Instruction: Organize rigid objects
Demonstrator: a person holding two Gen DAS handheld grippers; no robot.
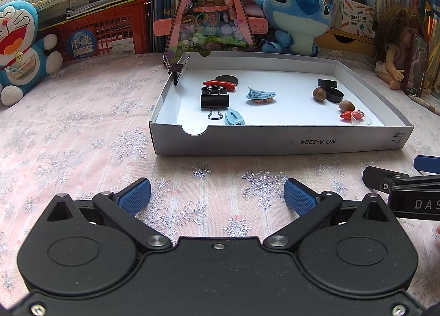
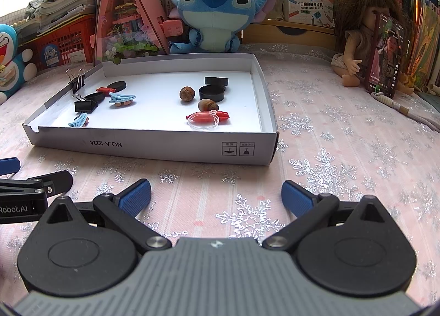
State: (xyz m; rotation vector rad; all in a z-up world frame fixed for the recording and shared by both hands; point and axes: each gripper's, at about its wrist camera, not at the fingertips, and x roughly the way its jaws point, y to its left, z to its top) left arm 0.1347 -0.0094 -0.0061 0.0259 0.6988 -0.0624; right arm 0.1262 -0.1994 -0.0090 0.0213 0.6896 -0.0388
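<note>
a: where are both claws rn?

b: my left claw (image 1: 217,195) hangs low over the counter (image 1: 82,128), just in front of the white box (image 1: 275,142). fingers spread wide, released, nothing between them. my right claw (image 2: 216,195) same deal: spread wide, empty, near the box's front right corner. the two sit side by side, close, each at the edge of the other's view.

a: box contents?

b: shallow cardboard tray, front wall reads "no.a-2224" upside down. left half: big black binder clip (image 1: 214,101) w/ wire handles, a black round cap touching behind it, red piece (image 1: 221,84) lying flat against a black disc (image 1: 226,78) farther back. blue clip (image 1: 260,94) mid-tray, sitting on small tan bits. second blue clip (image 1: 235,117) near the front wall. another binder clip (image 1: 176,68) clamped on the left wall's rim, far end.

a: right half?

b: two black round caps (image 2: 213,89), one behind the other. acorn (image 2: 187,94) just left of the nearer cap, second acorn (image 2: 208,105) in front of it. red piece (image 2: 222,115) by the front, clear round disc (image 2: 203,120) lying over it.

a: around it?

b: blue plush (image 2: 214,7) behind the box, doll (image 2: 354,40) to the right w/ a phone (image 2: 385,54) propped against it. cloth is pink w/ silver snowflakes.
</note>
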